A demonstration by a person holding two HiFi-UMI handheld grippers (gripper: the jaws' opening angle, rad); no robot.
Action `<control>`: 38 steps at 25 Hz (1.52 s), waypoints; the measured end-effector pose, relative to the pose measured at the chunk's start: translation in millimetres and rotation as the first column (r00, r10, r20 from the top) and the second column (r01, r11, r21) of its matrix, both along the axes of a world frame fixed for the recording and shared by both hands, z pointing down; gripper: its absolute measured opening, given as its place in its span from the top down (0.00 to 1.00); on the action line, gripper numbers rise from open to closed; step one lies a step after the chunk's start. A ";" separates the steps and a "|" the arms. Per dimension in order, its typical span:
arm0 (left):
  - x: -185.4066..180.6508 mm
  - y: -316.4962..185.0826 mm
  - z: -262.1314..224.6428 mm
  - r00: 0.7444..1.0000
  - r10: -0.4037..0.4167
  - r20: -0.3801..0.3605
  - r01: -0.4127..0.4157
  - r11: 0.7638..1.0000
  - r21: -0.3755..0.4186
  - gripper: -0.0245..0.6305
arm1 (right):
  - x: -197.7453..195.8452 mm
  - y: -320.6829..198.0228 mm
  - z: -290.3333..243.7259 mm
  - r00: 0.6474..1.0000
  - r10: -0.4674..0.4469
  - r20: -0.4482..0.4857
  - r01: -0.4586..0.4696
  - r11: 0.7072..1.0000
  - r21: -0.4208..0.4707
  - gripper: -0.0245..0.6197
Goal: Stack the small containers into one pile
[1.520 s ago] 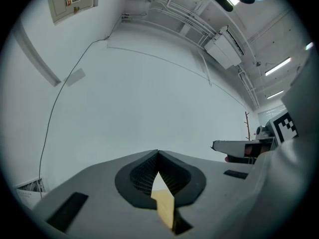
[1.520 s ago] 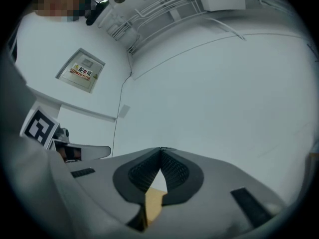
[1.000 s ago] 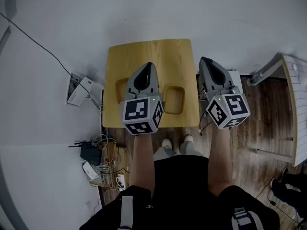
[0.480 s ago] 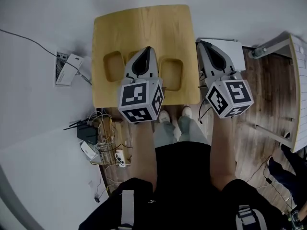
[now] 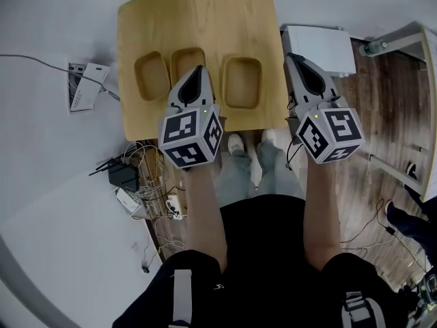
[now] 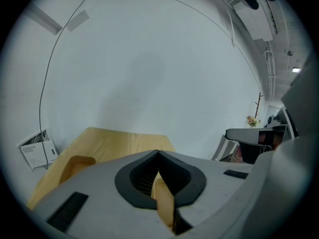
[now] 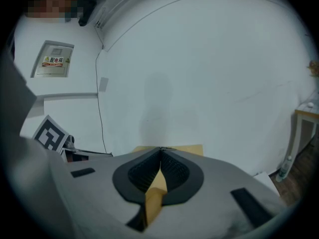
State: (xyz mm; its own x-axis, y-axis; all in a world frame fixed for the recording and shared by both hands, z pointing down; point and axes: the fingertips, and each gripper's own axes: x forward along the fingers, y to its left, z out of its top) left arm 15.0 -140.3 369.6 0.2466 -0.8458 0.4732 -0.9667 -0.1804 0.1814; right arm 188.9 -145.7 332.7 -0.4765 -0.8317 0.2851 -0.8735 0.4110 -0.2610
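**Desk** [image 5: 198, 12]: light wood top with rounded corners. It carries three items, all in its near half.

**Small containers**: three shallow wooden trays, rounded-rectangle in shape, each lying flat and open side up. They form one row along the near edge and none is stacked.
- Left container [image 5: 151, 75]: nearest the desk's left edge. It also shows low at the left of the left gripper view [image 6: 75, 166].
- Middle container [image 5: 186, 60]: just beside the left one, with its near part covered by the left gripper.
- Right container [image 5: 242, 82]: set apart from the middle one by a strip of bare desk, and closer to the right edge.

**Left gripper** [image 5: 198, 69]: grey body with a marker cube at the rear. It sits over the near edge of the desk, with its tip overlapping the middle container in the head view. Whether it touches the container cannot be told. Its fingers are clenched tip to tip [image 6: 158, 153], with nothing between them.

**Right gripper** [image 5: 291, 57]: same build. It is beyond the desk's right edge, above a white box [image 5: 319, 46] that stands beside the desk. Its fingers are clenched together [image 7: 160, 149] and empty.

**Floor items**: a tangle of cables [image 5: 147, 183] and a black router [image 5: 123, 176] lie off the near-left corner. A white device [image 5: 85, 87] lies off the left edge.

**Person**: forearms run to both grippers, and pale shoes [image 5: 237, 144] stand at the near edge.
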 end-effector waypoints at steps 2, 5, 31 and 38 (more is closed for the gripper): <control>3.3 5.3 11.6 1.000 0.008 0.001 -0.008 1.000 -0.023 0.96 | 1.0 3.8 10.4 1.000 0.002 -0.005 -0.003 1.000 -0.023 0.96; 11.7 12.4 29.5 0.999 0.034 0.001 -0.033 0.998 -0.060 0.96 | 1.5 8.9 26.6 1.000 0.008 -0.010 -0.009 0.998 -0.059 0.96; 26.5 29.7 155.0 0.990 0.129 0.059 -0.106 0.948 -0.301 0.82 | -20.5 29.7 171.4 0.998 -0.030 -0.056 0.007 0.928 -0.373 0.81; 27.8 35.0 174.6 0.978 0.172 0.118 -0.124 0.935 -0.333 0.82 | -24.0 38.0 201.0 0.998 -0.037 -0.054 0.010 0.900 -0.435 0.81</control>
State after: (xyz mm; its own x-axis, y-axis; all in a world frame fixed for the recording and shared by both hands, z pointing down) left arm 42.7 -105.3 544.2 0.2670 -0.6008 0.7535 -0.9534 -0.2784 0.1158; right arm 164.9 -107.7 533.7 -0.4649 -0.6074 0.6441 -0.8846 0.2890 -0.3659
